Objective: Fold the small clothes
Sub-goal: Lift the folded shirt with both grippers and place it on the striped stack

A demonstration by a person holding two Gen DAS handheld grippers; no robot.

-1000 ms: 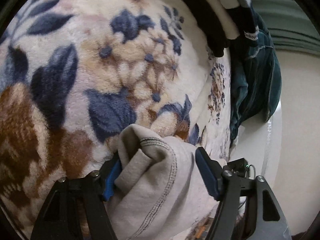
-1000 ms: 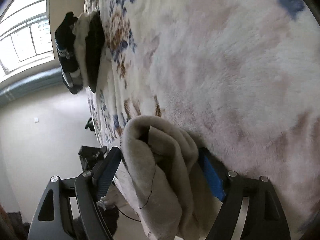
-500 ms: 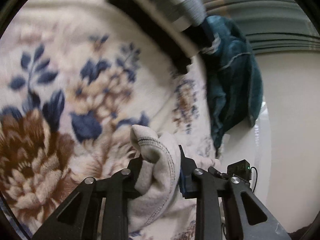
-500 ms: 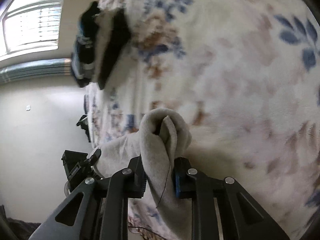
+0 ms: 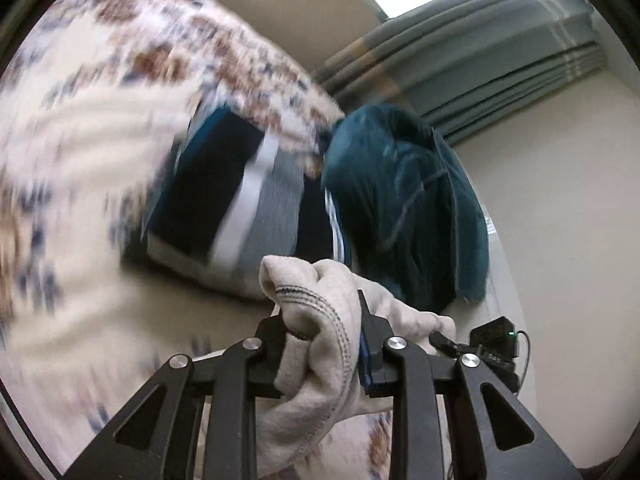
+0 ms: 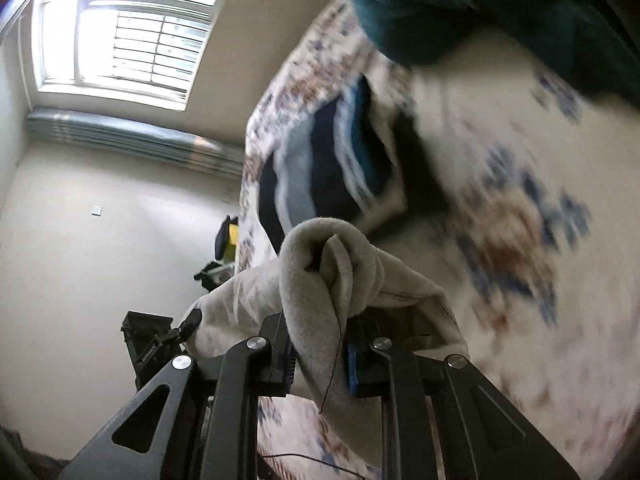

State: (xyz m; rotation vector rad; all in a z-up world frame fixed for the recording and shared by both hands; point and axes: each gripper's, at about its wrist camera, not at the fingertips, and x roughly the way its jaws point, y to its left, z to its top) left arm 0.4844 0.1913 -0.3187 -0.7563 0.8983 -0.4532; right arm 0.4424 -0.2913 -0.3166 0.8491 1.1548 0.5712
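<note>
No brand names, labels or readable writing can be made out anywhere; the small black box (image 5: 496, 344) just right of the left claw only shows a tiny green light.

The left claw (image 5: 324, 344) is closed down to a narrow gap, and a bunched fold of the beige garment (image 5: 320, 320) is pinched between its fingers (image 5: 272, 344). A stitched hem with dark thread is seen curling over the top of the fold, and the rest of the cloth hangs down between the claw's arms. Some of the same cloth is bulged out to the right of the claw.

The right claw (image 6: 320, 352) is closed just as tight on another bunch of the same beige garment (image 6: 320, 272), with a blue pad showing on its right finger. A loose dark thread is seen dangling from the fold down between the fingers. The cloth is stretched away to the left of the claw and draped over to its right too.

Ahead of both claws a folded stack of clothes (image 5: 228, 196) in dark blue, grey and white is laid on the flowery blanket (image 5: 80, 140), which is badly blurred. A teal garment (image 5: 400, 200) is heaped ahead and to the right of the left claw, touching the stack. From the right claw, a window (image 6: 132, 32) is seen up and to the left, with curtains (image 5: 460, 60) in view from the left one.
</note>
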